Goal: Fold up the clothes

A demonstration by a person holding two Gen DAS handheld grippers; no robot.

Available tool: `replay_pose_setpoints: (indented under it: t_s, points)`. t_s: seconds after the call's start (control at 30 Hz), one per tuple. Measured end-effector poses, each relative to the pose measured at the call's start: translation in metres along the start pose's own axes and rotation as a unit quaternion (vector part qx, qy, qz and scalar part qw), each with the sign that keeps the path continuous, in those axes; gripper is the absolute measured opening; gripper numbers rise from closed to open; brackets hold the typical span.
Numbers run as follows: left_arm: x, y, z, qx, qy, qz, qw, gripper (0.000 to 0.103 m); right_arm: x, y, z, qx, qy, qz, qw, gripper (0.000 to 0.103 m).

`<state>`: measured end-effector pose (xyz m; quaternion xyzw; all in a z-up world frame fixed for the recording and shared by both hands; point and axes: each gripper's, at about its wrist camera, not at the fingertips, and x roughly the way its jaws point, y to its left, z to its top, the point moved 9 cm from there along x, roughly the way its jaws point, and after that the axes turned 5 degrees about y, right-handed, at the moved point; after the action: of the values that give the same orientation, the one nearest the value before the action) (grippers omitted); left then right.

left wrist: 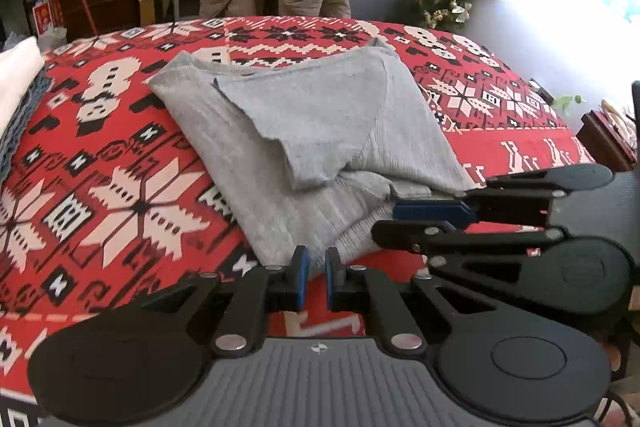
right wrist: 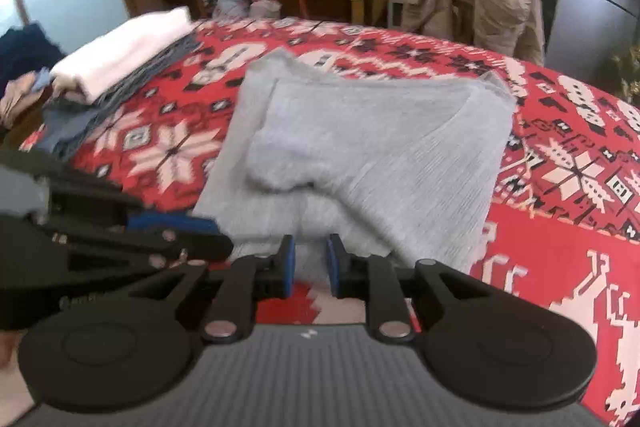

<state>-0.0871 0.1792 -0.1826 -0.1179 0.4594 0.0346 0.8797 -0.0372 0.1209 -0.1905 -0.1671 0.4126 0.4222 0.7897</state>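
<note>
Grey shirt [left wrist: 304, 131], already folded in at the sides with a sleeve laid across its middle, lies flat at the centre of the red patterned bedspread [left wrist: 120, 163], a finished stack of folded clothes [right wrist: 120, 55] sitting well apart at the left edge. Left gripper [left wrist: 314, 277] stands at the near hem with its jaws almost closed and nothing visibly pinched; the right gripper [right wrist: 311, 269] beside it stands slightly apart, the hem lying just between or ahead of its pads, not clamped. Judged step: taking up the near hem; the next move calls for both pairs of jaws to clamp that edge, then carry it over toward the collar.
</note>
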Motion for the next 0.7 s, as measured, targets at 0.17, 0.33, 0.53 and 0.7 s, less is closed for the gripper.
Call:
replay_pose_setpoints:
  t_s: [0.17, 0.33, 0.53, 0.7]
  points:
    - [-0.018, 0.012, 0.008, -0.030, -0.020, 0.001, 0.9993, 0.007, -0.013, 0.013, 0.008, -0.030, -0.024, 0.004, 0.999, 0.021]
    - [-0.019, 0.028, 0.006, -0.060, -0.009, 0.013, 0.9981, 0.007, 0.007, 0.029, 0.029, -0.044, -0.028, 0.028, 0.998, 0.021]
    - [-0.019, 0.035, 0.004, -0.075, -0.005, 0.012, 0.9971, 0.007, 0.017, 0.034, 0.014, -0.045, -0.020, 0.021, 0.999, 0.016]
    - [-0.017, 0.025, 0.007, -0.063, -0.007, 0.006, 0.9980, 0.007, -0.006, 0.015, 0.006, -0.029, -0.030, 0.003, 0.999, 0.016]
